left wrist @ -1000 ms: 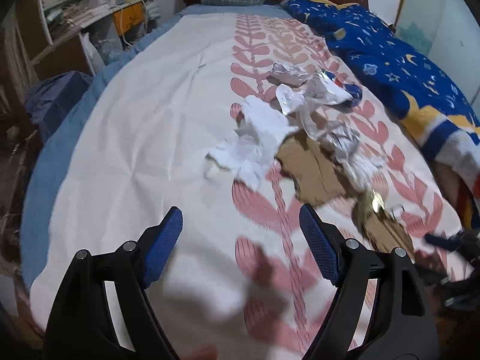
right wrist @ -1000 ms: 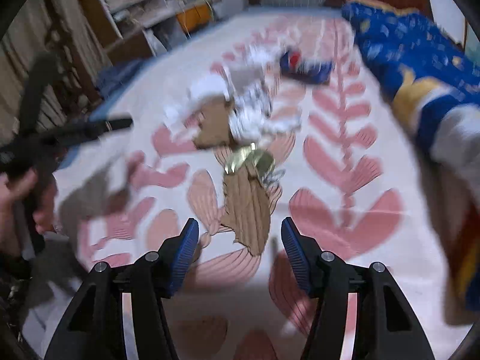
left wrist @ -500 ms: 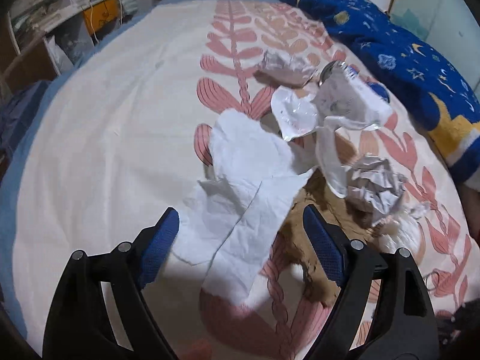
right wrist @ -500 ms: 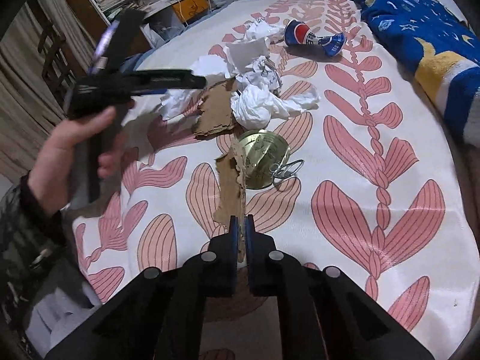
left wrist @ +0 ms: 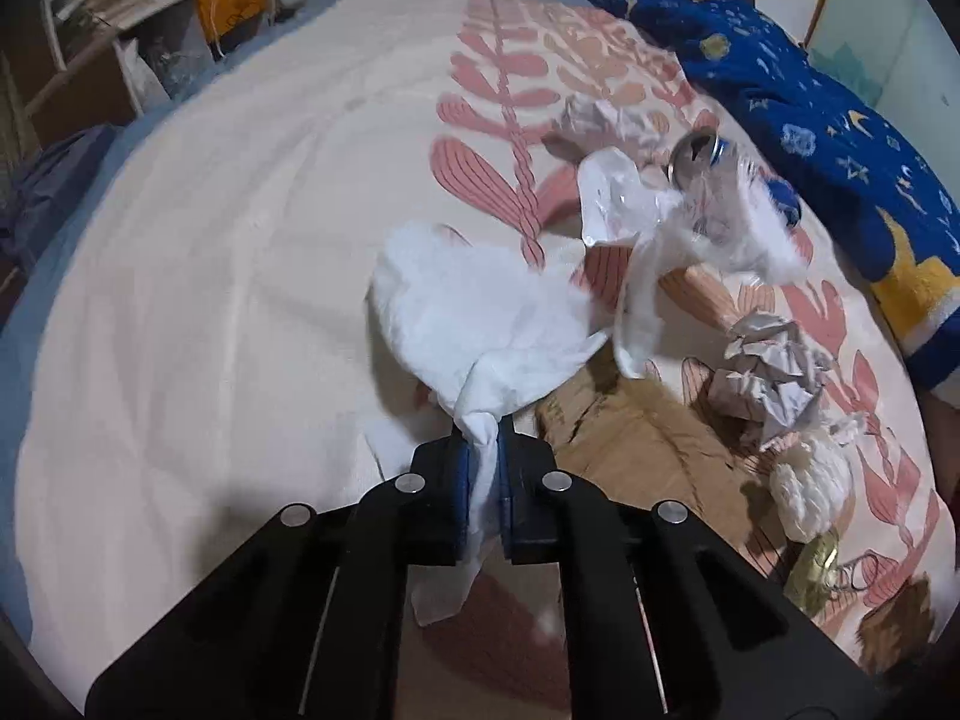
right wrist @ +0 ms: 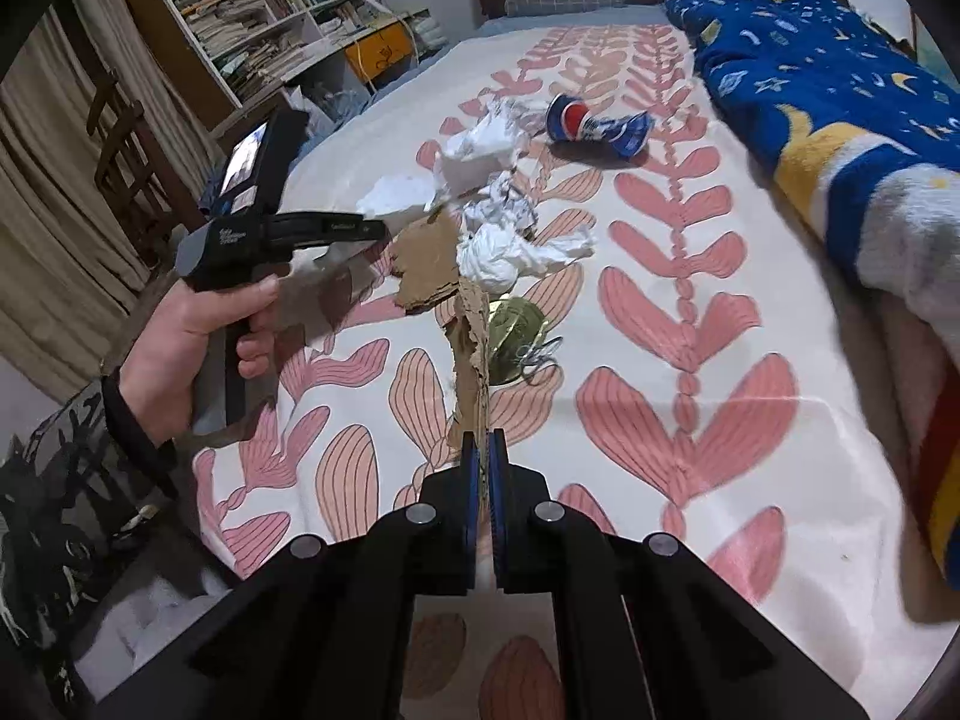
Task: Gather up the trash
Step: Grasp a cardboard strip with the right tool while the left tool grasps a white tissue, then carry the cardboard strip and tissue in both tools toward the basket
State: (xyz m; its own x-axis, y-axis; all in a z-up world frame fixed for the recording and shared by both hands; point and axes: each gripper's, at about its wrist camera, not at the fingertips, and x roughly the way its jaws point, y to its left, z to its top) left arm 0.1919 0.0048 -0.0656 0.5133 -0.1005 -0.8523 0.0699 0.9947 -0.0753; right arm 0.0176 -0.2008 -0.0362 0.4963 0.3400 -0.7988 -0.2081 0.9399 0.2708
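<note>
Left wrist: left tool (left wrist: 485,444) pinches tissue (left wrist: 480,324), hiding its end

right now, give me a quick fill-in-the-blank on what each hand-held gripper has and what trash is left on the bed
1. The left hand-held gripper is shut on a white ____.
2. The right hand-held gripper pinches a torn strip of brown ____.
3. The crushed can lies near the ____ blanket.
4. The gold lid lies on the ____, not in a gripper.

Missing words: tissue; cardboard; blue; bed
</note>
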